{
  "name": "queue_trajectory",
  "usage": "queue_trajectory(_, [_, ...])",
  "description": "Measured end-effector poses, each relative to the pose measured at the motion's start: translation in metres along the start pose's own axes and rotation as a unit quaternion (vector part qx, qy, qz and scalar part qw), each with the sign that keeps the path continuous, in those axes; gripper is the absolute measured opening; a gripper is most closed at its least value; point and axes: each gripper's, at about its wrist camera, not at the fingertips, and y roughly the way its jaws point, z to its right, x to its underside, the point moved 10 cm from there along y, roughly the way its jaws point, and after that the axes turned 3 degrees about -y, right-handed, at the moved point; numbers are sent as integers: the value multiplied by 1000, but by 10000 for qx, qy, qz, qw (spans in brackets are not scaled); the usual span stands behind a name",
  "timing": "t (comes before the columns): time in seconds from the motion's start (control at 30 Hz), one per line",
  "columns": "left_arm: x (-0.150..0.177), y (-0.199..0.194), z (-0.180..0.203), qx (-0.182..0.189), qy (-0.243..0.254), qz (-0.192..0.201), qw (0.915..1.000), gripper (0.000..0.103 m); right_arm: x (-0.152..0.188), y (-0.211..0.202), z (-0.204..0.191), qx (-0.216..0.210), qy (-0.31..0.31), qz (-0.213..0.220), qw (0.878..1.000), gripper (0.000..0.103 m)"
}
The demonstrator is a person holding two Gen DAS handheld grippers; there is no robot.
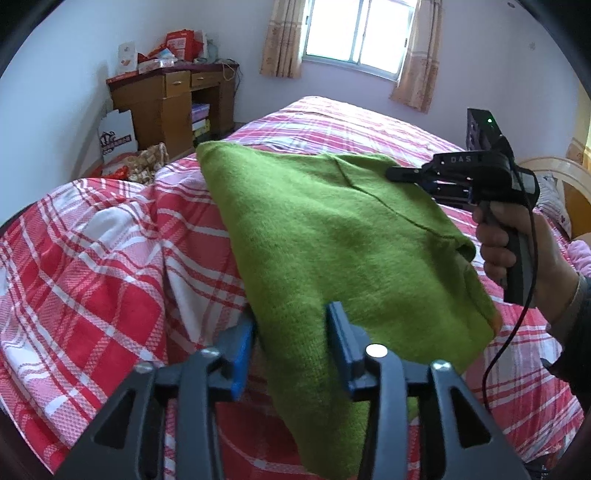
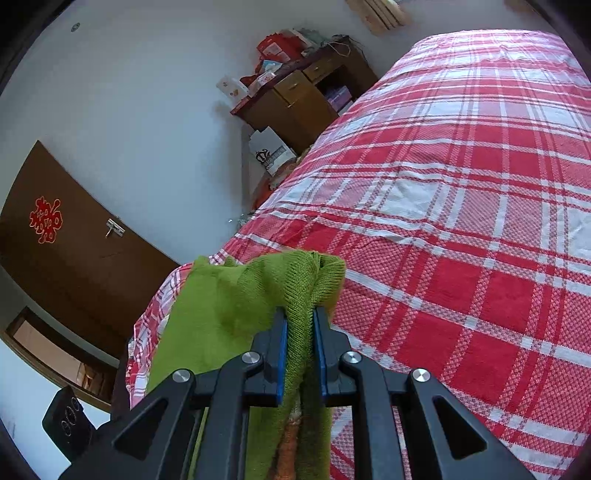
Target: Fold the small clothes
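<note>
Both wrist cameras close above plaid bed (image 1: 110,258), sharing green garment (image 1: 332,240), desk (image 2: 295,99)

bed (image 1: 369,122) covered end to end by a red, pink and white plaid sheet (image 2: 461,192); the sheet is rumpled into folds at the near left corner, smooth across the middle. a green knitted garment (image 1: 332,240), folded, rests on the sheet near the bed's edge. at the far right, a patterned pillow (image 1: 552,199) lies against the wooden headboard (image 1: 554,166).

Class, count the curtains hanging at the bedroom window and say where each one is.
2. One curtain hangs on the left of the window, the other curtain on its right. The right wrist view shows neither.
</note>
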Motion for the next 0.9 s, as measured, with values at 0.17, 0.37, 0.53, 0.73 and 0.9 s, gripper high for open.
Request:
queue_trajectory(0.17, [-2, -18, -2, -377, 236, 201, 9988, 63, 3, -7, 2, 416, -101, 62, 9991, 21])
queue_trajectory(0.37, [-15, -47, -17, -846, 95, 573, 9947, 80, 8, -60, -35, 1148, -792, 554, 9887, 23])
queue_trajectory(0.53, [-34, -70, -17, -845, -87, 896, 9924, 90, 32, -103, -78, 1203, -1196, 912, 9813, 54])
queue_trajectory(0.73, [-47, -99, -12, -738, -126, 1237, 9895, 92, 66, -130, -117, 1178, -1402, 1057, 9774, 54])
queue_trajectory(0.9, [-53, -115, -11, -690, -158, 1435, 9871, 95, 83, -145, -144, 1250, -1617, 1132, 9723, 54])
